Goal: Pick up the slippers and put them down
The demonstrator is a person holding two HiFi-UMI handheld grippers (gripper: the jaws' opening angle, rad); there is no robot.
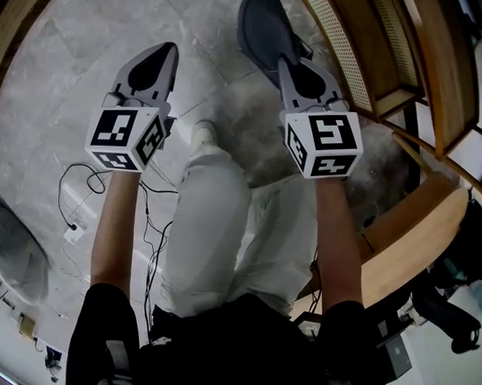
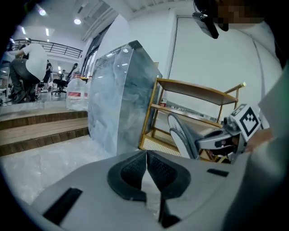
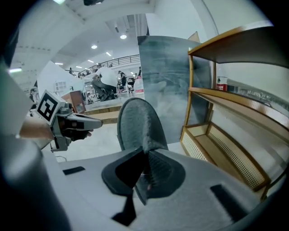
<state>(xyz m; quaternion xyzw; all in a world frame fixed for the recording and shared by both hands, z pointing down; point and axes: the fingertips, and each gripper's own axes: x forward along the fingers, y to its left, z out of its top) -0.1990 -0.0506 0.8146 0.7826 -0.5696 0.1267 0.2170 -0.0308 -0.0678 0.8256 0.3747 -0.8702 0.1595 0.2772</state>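
over the pale stone floor (image 1: 80, 56), beside the wooden shelf (image 1: 387, 74), my right gripper (image 1: 283, 64) is clamped on the edge of a grey slipper (image 1: 262, 27), which sticks out ahead of it, apparently off the ground. left gripper (image 1: 165, 55) pinched together, nothing in it. i judge this the put-down step: next, lower until the sole rests flat, then open the jaws.

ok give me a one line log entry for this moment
left gripper: shut, empty | right gripper: shut on grey slipper | grey slipper: sticks up past the gripper, wooden shelf to its right
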